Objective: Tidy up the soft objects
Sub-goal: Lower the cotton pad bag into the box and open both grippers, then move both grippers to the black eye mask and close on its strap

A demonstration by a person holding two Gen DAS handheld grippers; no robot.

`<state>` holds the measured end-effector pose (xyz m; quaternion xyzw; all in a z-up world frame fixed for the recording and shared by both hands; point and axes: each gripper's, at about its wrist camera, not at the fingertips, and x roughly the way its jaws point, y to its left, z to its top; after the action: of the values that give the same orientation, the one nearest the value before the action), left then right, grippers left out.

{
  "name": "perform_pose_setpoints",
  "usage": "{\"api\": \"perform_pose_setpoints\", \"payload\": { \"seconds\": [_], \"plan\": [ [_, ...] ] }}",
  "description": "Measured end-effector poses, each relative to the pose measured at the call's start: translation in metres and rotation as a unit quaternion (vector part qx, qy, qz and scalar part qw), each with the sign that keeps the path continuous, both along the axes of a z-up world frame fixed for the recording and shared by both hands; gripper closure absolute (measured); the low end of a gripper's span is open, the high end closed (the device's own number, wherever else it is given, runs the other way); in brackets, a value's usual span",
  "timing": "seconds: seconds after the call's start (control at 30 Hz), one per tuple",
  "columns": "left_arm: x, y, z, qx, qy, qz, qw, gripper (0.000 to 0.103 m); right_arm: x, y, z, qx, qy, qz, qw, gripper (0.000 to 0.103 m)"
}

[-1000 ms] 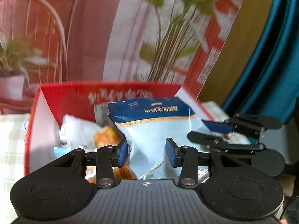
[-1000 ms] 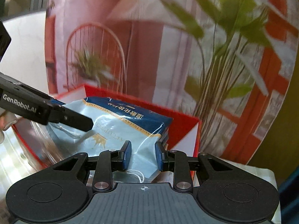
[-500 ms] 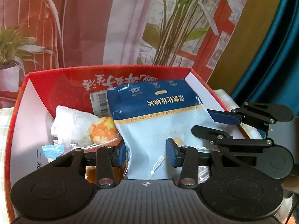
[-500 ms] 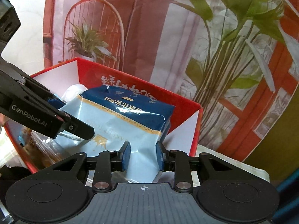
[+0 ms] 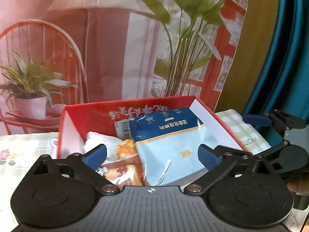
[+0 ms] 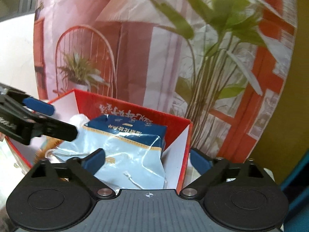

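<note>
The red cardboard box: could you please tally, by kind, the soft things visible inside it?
Blue plastic cotton-pad pack: 1
White crumpled soft bundle: 1
Orange printed snack packet: 1
Total: 3 visible in the red cardboard box; more may be hidden underneath.

A printed backdrop fills the rear of the scene, showing a pink wall, a red wire chair with a potted plant on it, and tall green leaves before a red window frame. Right of the backdrop stands an olive-yellow wall, then a teal curtain. Below the backdrop lies a pale checked tablecloth.
</note>
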<state>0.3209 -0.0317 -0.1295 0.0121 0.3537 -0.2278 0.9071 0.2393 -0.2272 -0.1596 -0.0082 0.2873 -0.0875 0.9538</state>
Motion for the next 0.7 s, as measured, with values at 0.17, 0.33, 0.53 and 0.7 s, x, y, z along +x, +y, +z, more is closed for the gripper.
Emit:
{"api": "perform_pose_setpoints", "payload": {
  "seconds": [0.17,0.33,0.53,0.7],
  "plan": [
    [-0.024,0.007,0.009,0.03,-0.021,0.008,0.9993,0.0,-0.023,0.004,0.007,0.031,-0.023,-0.023,0.999,0.0],
    [-0.047,0.019,0.009,0.028,-0.031,0.024,0.9989,0.0,-0.049,0.01,0.009,0.067,-0.046,-0.036,0.996,0.0],
    [-0.072,0.027,-0.004,0.024,-0.024,0.038,0.9987,0.0,-0.077,0.024,0.002,0.093,-0.061,-0.043,0.993,0.0],
    [-0.088,0.035,-0.019,0.025,-0.013,0.055,0.9981,0.0,-0.094,0.035,-0.007,0.108,-0.066,-0.041,0.991,0.0]
  ]
}}
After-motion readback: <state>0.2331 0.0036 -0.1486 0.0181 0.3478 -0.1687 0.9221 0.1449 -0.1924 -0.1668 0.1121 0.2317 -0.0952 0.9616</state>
